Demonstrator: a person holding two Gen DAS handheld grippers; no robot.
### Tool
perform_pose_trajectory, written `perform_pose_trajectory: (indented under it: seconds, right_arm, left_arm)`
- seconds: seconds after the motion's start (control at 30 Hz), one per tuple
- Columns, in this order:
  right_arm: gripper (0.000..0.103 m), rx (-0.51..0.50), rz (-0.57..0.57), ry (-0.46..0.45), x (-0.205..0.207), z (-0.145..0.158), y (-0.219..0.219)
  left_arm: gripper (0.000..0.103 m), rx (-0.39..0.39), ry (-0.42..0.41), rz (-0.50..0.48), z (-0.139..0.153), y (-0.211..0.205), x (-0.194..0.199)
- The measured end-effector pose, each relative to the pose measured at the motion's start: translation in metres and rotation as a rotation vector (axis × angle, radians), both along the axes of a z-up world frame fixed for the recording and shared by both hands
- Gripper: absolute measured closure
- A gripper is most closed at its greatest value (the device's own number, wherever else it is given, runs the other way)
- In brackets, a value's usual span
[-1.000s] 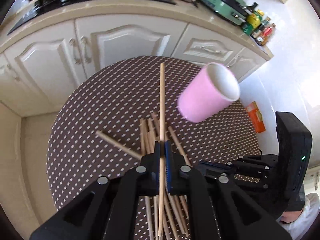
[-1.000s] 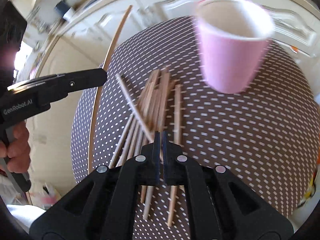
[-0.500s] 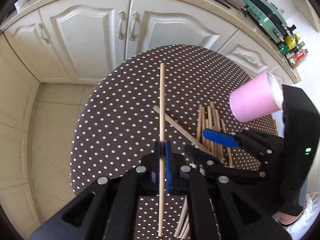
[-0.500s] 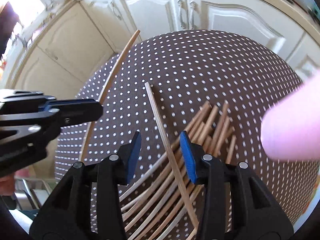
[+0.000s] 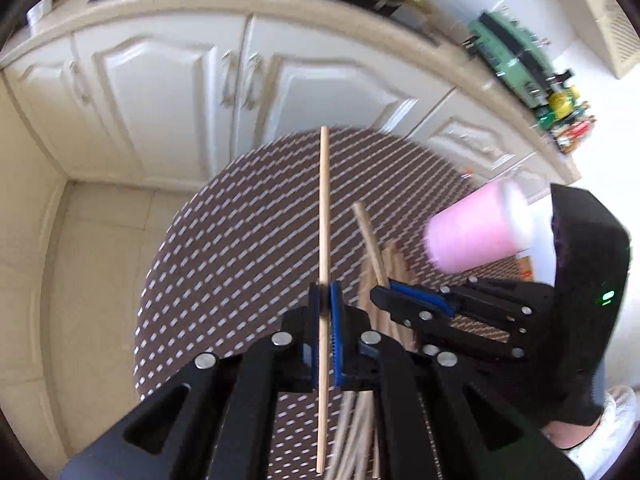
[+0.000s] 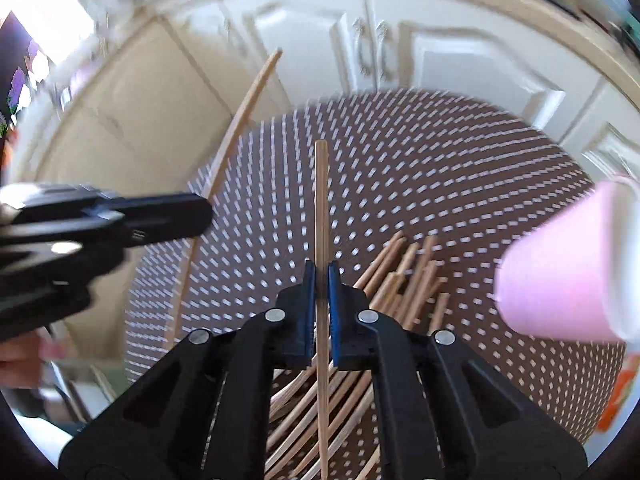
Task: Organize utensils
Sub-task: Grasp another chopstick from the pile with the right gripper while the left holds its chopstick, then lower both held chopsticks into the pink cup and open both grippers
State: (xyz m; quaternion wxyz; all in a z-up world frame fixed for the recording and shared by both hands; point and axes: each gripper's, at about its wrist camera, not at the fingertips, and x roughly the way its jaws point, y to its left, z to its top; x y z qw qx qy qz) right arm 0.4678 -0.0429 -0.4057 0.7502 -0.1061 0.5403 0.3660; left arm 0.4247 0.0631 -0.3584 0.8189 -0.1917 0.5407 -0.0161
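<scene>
My left gripper is shut on a wooden chopstick that points away over the round dotted table. My right gripper is shut on another chopstick, lifted off the pile. It shows in the left wrist view at the right, holding its chopstick. Several loose chopsticks lie in a pile on the table, also seen in the left wrist view. A pink cup stands at the table's right side; it also shows in the right wrist view. The left gripper and its chopstick appear at left.
White kitchen cabinets and a countertop stand behind the table. A green appliance and small bottles sit on the counter at right. An orange packet lies on the floor past the table's right edge. Beige floor tiles lie left.
My right gripper was open over the pile half a second ago; it has shut on a chopstick and lifted it. My left gripper still holds its chopstick. Both views shifted.
</scene>
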Motion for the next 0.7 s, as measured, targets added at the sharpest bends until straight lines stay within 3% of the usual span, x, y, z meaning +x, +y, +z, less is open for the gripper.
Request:
perform_pose_trajectory:
  seconds: [0.2,0.43,0.7]
  right_arm:
    - [0.097,0.161,-0.143,-0.038,0.004,0.064,-0.060]
    - [0.097,0.298,-0.330,-0.196,0.005,0.144,-0.127]
    - [0.097,0.377,-0.494,-0.375,0.021,0.181,-0.164]
  left_arm:
    - [0.098,-0.051,-0.139,-0.081,0.045,-0.032,0.022]
    - [0.098,-0.093,-0.327,-0.171,0.090,-0.080,0.051]
    - [0.098,-0.075,-0.504,-0.232,0.114,-0.131,0.084]
